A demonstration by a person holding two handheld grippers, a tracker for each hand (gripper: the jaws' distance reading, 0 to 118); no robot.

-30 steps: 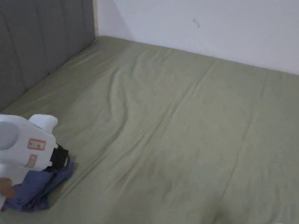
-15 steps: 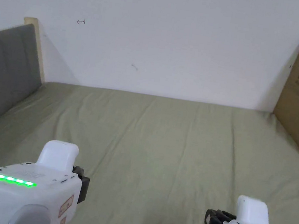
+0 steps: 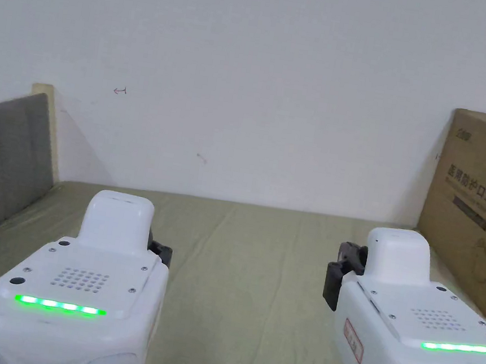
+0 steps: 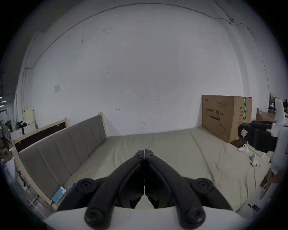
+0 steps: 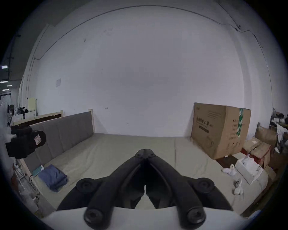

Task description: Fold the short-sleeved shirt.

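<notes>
In the head view, the left gripper [image 3: 159, 254] and the right gripper [image 3: 339, 277] hang above the bed [image 3: 258, 262]. In the left gripper view its jaws are together, empty. In the right gripper view its jaws are together too; the folded blue shirt [image 5: 53, 177] lies beside the headboard [image 5: 65, 133], well apart from both. Reaching for it again may disturb the folds.

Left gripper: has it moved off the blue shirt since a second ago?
Yes. The left gripper, shut and empty, is now raised over the bed, toward the wall, away from the folded shirt by the headboard.
</notes>
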